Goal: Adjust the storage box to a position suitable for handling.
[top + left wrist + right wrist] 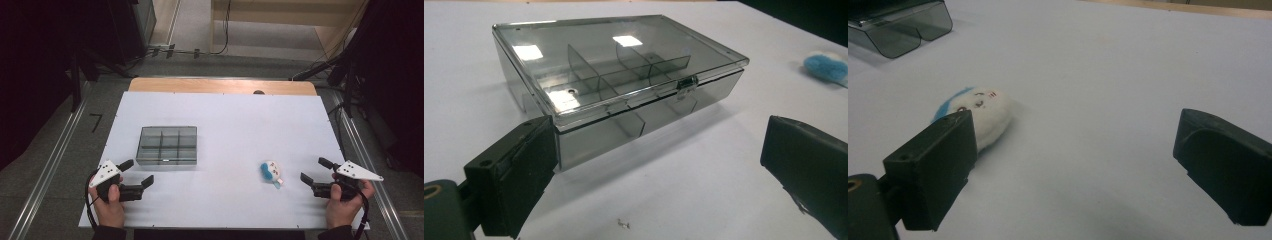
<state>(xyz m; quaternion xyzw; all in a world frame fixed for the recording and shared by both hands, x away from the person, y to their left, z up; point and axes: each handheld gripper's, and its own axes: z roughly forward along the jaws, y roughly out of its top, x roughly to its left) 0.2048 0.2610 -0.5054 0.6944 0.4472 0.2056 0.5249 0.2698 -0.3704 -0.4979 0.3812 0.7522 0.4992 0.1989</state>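
While both hands rest low at the near edge of the white tabletop [225, 120], each claw lies level and points inward. The left claw [139, 172] is spread wide with nothing between its jaws, just short of the near corner of the box [167, 145]. The right claw [316, 171] is likewise spread and empty, near the plush toy [270, 171], with bare tabletop between them. The box is smoky clear plastic, rectangular, lid latched, with dividers inside. The toy is small, soft, white with a blue patch, lying on its side.
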